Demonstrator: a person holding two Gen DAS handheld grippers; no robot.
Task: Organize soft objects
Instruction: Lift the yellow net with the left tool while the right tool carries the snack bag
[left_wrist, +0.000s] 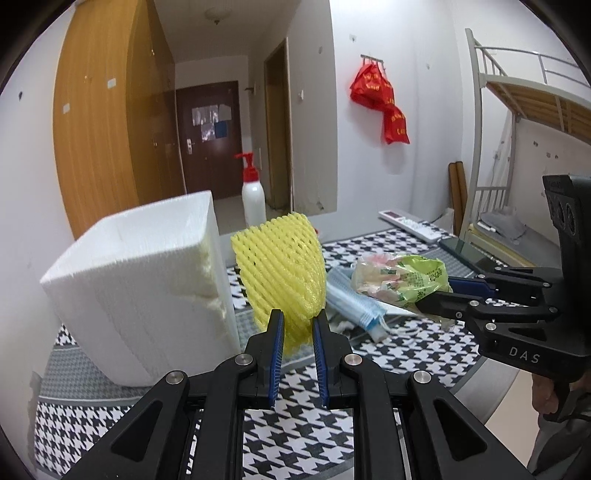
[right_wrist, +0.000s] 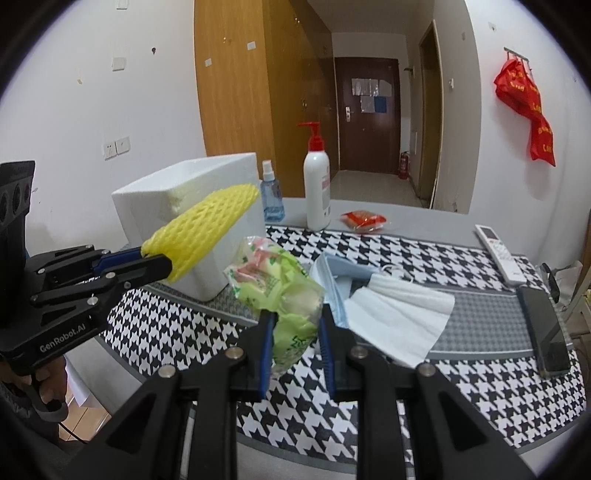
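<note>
My left gripper (left_wrist: 298, 321) is shut on the lower end of a yellow foam fruit net (left_wrist: 284, 269), which is held up above the table; the net (right_wrist: 207, 229) and that gripper (right_wrist: 162, 264) also show at the left of the right wrist view. My right gripper (right_wrist: 293, 325) is shut on a crumpled green plastic bag (right_wrist: 284, 291) with pale contents, lifted off the cloth. In the left wrist view that bag (left_wrist: 402, 277) hangs from the right gripper (left_wrist: 439, 291). A white foam box (left_wrist: 144, 295) stands open-topped at the left (right_wrist: 207, 195).
A houndstooth cloth (right_wrist: 424, 365) covers the table. On it lie blue face masks (right_wrist: 336, 280), a white tissue (right_wrist: 399, 317), a phone (right_wrist: 546, 328), a remote (right_wrist: 498, 254), a red packet (right_wrist: 364, 219), a pump bottle (right_wrist: 317, 184) and a blue spray bottle (right_wrist: 271, 195).
</note>
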